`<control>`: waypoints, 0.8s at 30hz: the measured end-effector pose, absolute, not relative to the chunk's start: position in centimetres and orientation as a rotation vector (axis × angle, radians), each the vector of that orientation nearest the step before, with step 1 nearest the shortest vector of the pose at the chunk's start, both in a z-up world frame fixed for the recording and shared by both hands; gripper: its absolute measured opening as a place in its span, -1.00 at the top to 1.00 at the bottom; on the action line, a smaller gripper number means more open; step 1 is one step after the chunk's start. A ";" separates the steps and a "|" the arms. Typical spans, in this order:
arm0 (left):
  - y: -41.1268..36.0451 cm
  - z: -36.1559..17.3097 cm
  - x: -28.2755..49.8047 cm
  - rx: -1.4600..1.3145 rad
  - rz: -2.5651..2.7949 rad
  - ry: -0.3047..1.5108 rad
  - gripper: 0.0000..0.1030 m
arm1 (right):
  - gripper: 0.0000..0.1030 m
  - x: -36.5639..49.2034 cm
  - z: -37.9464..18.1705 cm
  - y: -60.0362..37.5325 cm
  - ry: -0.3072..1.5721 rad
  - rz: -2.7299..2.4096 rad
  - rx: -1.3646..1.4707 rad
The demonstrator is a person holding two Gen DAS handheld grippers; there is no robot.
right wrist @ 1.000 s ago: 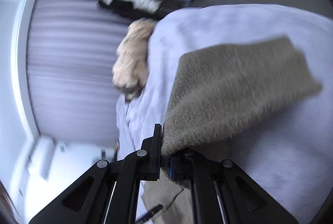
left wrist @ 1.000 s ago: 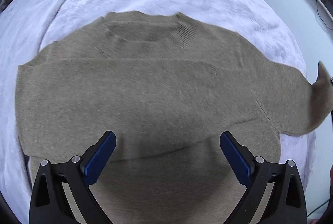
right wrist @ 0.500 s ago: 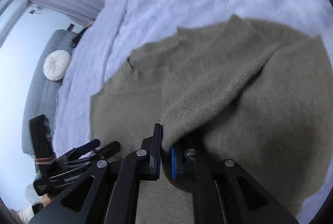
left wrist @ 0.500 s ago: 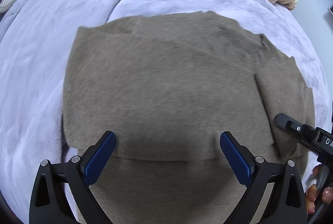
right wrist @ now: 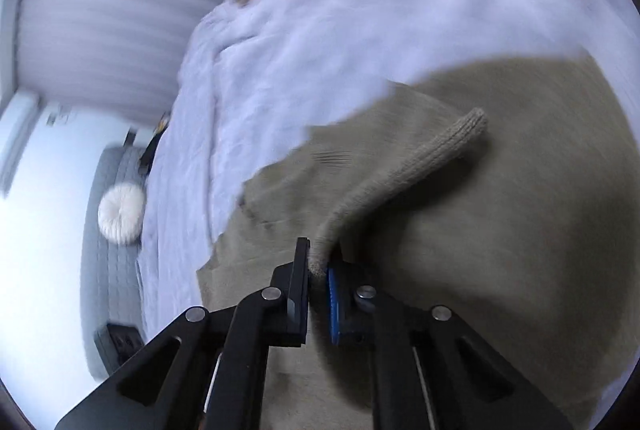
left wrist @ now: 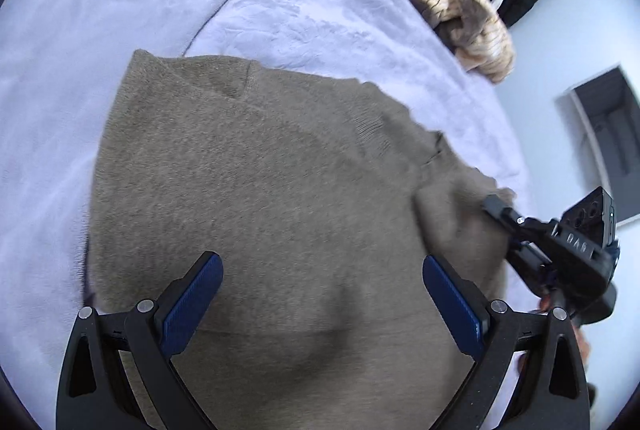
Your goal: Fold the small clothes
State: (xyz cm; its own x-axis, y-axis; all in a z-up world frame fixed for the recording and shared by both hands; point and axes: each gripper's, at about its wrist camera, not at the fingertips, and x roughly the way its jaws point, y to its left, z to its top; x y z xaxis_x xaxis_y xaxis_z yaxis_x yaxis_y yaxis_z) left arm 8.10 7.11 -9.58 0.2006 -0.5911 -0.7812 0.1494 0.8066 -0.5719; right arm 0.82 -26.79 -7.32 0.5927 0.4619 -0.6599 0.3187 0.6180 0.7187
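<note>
The right gripper has its jaws pressed together on the ribbed cuff of the sleeve of the taupe sweater; the left gripper hovers over the sweater's lower body with its jaws spread wide and nothing between them. A second ago that sleeve stuck out past the sweater's side over the blanket, lifted at its end; half a second ago it had been swung across onto the body, and now it has been drawn further in, the cuff raised just above the knit and the sleeve arching from the pinch back down to the sweater. I judge that the sleeve fold is nearly made: what remains is to lay the cuff flat on the body and let go, and the other side looks already turned in, since the sweater's far edge from the right gripper runs straight with no sleeve showing. The sweater lies flat in the middle of the lavender blanket, neckline pointing away from the left gripper. Beyond the neckline, at the blanket's far edge, sits a heap of cream and brown knitwear. Counted: one sweater, one sleeve in view, two grippers, one blanket, one heap whose separate garments I cannot tell apart.
</note>
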 end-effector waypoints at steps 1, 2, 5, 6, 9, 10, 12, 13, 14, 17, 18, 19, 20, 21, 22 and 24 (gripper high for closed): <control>7.7 -9.8 8.3 -0.453 -0.552 1.274 -0.95 | 0.81 1.7 -6.1 -24.9 0.974 0.155 0.847; 7.5 -10.0 8.0 -0.484 -0.556 1.278 -0.95 | 0.81 1.9 -5.3 -23.1 0.985 0.199 0.762; 8.9 -10.7 8.2 -0.589 -0.564 1.296 -0.95 | 0.81 2.9 -4.5 -17.1 1.047 0.321 0.540; 9.6 -10.9 8.4 -0.626 -0.563 1.300 -0.95 | 0.78 3.0 -4.8 -15.7 1.073 0.342 0.498; 8.7 -11.7 8.6 -0.667 -0.554 1.309 -0.95 | 0.61 2.9 -7.3 -13.0 1.182 0.358 0.451; 8.7 -11.9 8.4 -0.665 -0.554 1.313 -0.95 | 0.55 2.7 -8.1 -12.5 1.217 0.354 0.451; 8.3 -12.2 8.6 -0.646 -0.556 1.318 -0.95 | -0.02 2.0 -9.2 -12.5 1.254 0.362 0.474; 7.7 -12.2 8.9 -0.634 -0.555 1.320 -0.95 | -0.13 1.5 -9.2 -12.8 1.252 0.374 0.497; 7.5 -12.3 9.0 -0.626 -0.556 1.323 -0.95 | -0.21 1.1 -9.0 -13.1 1.244 0.381 0.513; 6.8 -12.3 9.2 -0.601 -0.563 1.339 -0.95 | -0.21 -0.8 -8.6 -15.1 1.244 0.348 0.553; 6.5 -12.2 9.2 -0.581 -0.564 1.346 -0.95 | -0.21 -1.8 -8.6 -16.7 1.247 0.328 0.579; 6.1 -12.2 9.3 -0.564 -0.566 1.351 -0.95 | -0.21 -2.7 -8.7 -18.0 1.249 0.302 0.615; 5.5 -12.2 9.3 -0.543 -0.566 1.357 -0.95 | -0.21 -3.5 -8.8 -19.0 1.248 0.269 0.654; 5.0 -12.2 9.4 -0.523 -0.563 1.363 -0.95 | -0.21 -4.4 -8.8 -20.4 1.245 0.236 0.694; 4.6 -12.3 9.3 -0.502 -0.562 1.371 -0.95 | -0.21 -5.7 -9.0 -22.0 1.233 0.188 0.750; 3.2 -12.4 9.3 -0.427 -0.558 1.390 -0.95 | -0.21 -8.7 -9.0 -25.5 1.197 0.094 0.858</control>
State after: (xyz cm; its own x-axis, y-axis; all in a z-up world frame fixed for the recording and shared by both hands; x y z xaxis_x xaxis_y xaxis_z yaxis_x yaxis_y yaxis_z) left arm 9.27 3.19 -12.36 0.0878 -0.5999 -0.7952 0.1168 0.7990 -0.5898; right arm -8.75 -25.53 -8.98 0.4013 0.4903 -0.7737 0.3634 0.6901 0.6259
